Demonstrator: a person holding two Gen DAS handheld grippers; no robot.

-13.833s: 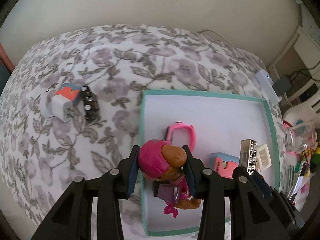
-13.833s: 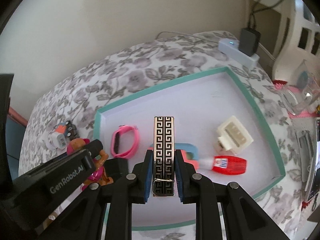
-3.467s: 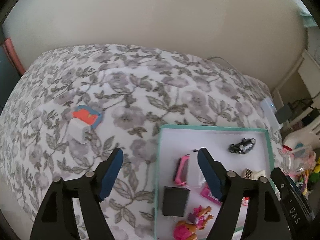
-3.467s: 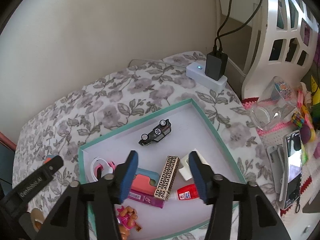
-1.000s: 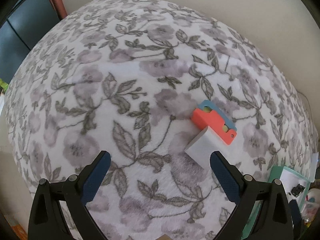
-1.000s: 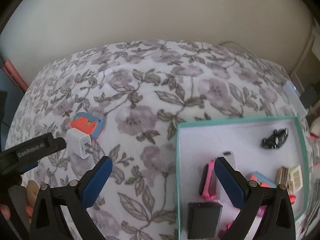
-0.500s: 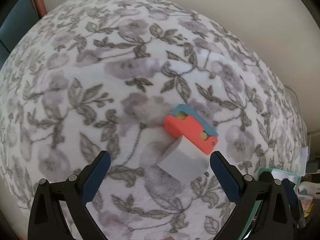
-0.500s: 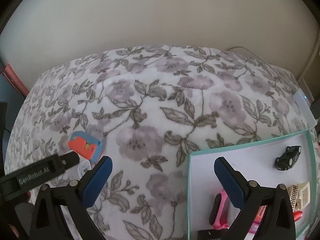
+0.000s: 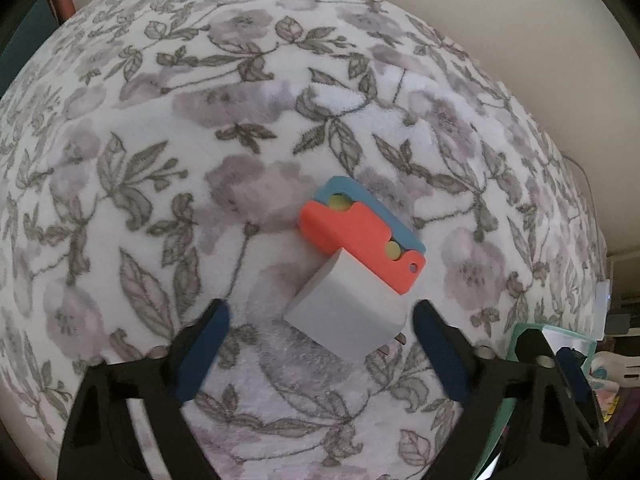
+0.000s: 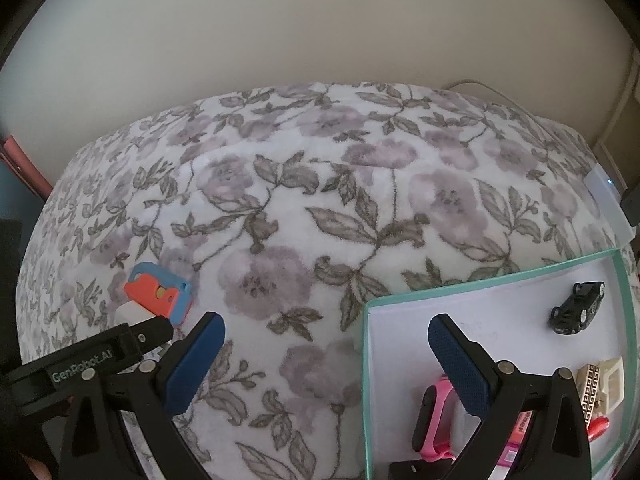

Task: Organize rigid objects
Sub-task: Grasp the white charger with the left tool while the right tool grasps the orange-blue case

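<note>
Two small rigid pieces are lying together on the plush floral blanket (image 9: 248,184), well apart from the tray: a matte white charger block (image 9: 348,312), boxy with softly rounded edges, and a flat orange-and-blue plastic piece (image 9: 360,236) with yellow dots, its edge touching the block. The left claw (image 9: 320,344) is pointing steeply down over the block; its jaws have just been closing, and the ribbed blue pads (image 9: 440,352) are standing either side of the block, clear of it. The right claw (image 10: 324,360) is gaping wide and holding nothing, straddling the near-left corner of the teal-rimmed white tray (image 10: 472,284). Inside the tray are sitting a glossy black toy car (image 10: 578,308), a pink wristband (image 10: 434,424) and a gold key-patterned bar (image 10: 592,392).
</note>
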